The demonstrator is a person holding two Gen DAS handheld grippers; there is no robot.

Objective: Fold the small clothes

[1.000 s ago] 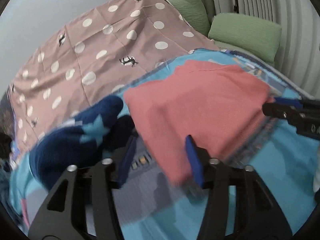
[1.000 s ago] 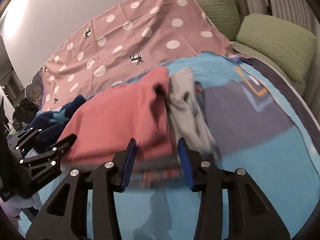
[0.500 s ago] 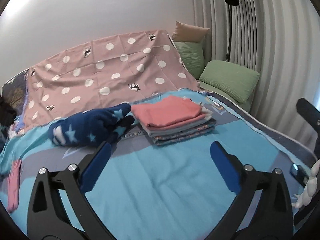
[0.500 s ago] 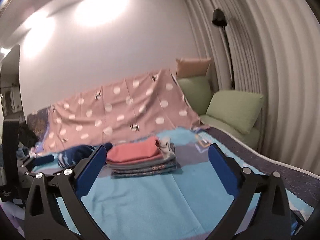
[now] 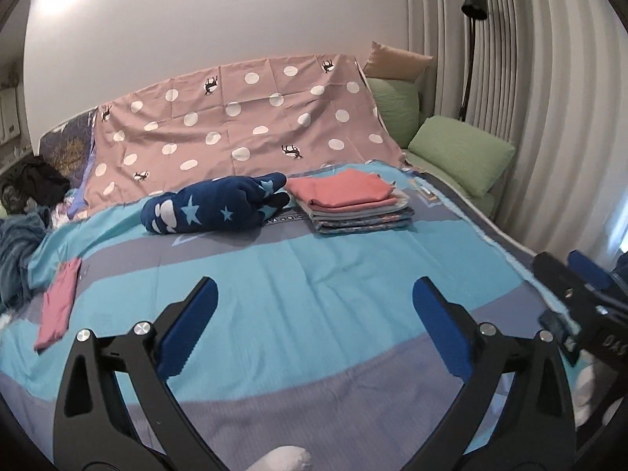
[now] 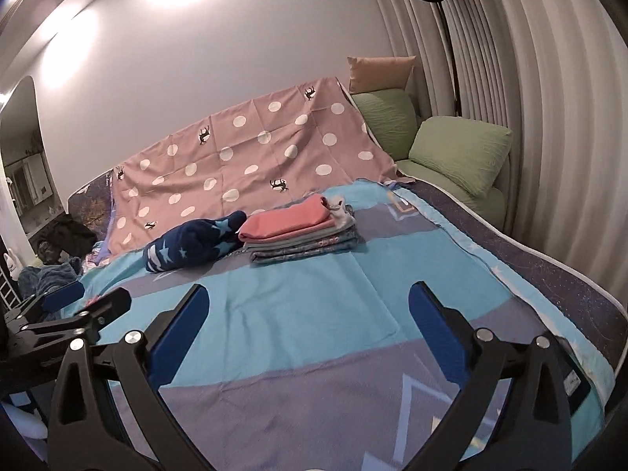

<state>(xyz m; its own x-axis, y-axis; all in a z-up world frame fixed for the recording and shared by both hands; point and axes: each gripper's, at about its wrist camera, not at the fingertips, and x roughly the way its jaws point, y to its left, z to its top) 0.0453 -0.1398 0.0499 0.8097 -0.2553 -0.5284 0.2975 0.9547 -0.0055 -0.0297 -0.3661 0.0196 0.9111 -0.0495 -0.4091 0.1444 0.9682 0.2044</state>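
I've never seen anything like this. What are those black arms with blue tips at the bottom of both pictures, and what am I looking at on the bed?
Those are hand-held tongs: a person carries one in each hand, and a wide-angle camera on each looks forward along its two fingers. One picture comes from the left tongs, the other from the right tongs. Both stand wide open and hold nothing. On the blue bedspread lies a neat stack of folded clothes, a coral piece on top. Beside it sits a navy garment with stars, bundled, not folded. A small pink piece lies flat near the left edge. Green cushions sit behind.
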